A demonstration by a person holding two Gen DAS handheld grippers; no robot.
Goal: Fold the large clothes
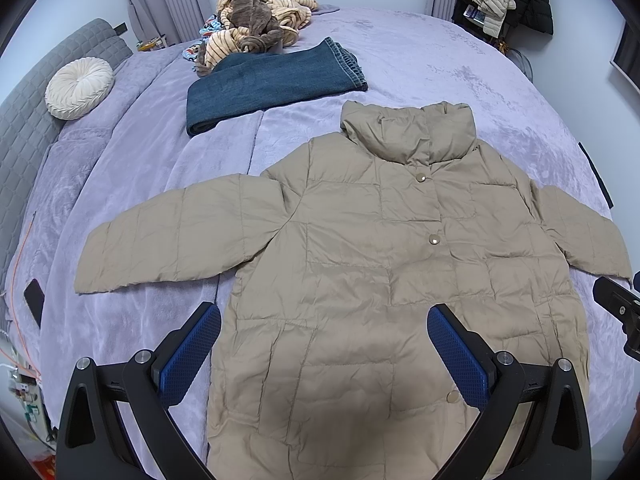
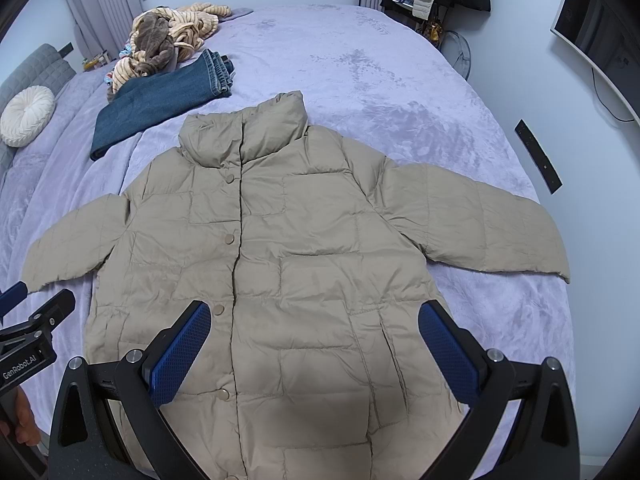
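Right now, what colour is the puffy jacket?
Beige jacket, clearest in the right wrist view.

Both grippers wide open, holding nothing, side by side.

Left gripper (image 1: 324, 344): jaws spread wide, blue ribbed pads (image 1: 190, 356) facing inward, black finger arms angled out in a V, pointing forward and slightly down. Right gripper (image 2: 314, 340): same pose, jaws spread wide, blue pads (image 2: 180, 354) facing each other, nothing between them. In the right wrist view, the left gripper shows at the left edge as a black body and blue pad tip, with part of the left hand (image 2: 22, 420) gripping its handle at the bottom left. In the left wrist view, the right gripper's black body pokes in at the right edge.
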